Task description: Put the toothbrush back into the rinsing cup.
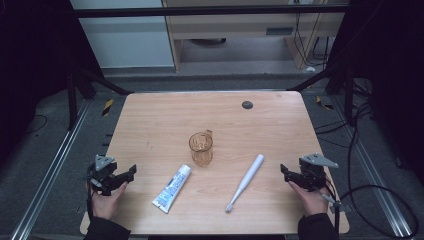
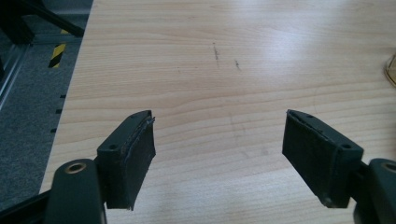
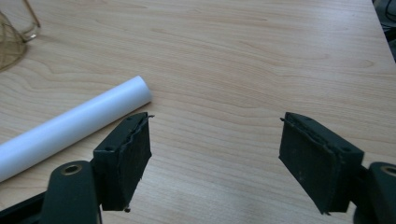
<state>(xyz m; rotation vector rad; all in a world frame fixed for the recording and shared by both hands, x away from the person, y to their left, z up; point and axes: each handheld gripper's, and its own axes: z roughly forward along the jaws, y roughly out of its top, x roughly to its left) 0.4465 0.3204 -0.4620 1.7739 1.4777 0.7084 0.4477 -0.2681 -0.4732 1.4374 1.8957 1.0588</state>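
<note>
Hovering at lower left and lower right of the worktop [image 1: 150, 120]: left gripper [image 1: 131, 172], right gripper [image 1: 283, 170], jaws apart, flanking toothpaste tube [image 1: 172, 188], cup [image 1: 201, 148], toothbrush [image 1: 246, 181].

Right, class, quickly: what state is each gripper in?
Left gripper: open, holding nothing.
Right gripper: open, holding nothing; toothbrush lies beside it.

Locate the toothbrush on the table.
In the high view, the toothbrush lies flat right of centre, between the amber cup and the right gripper.
</note>
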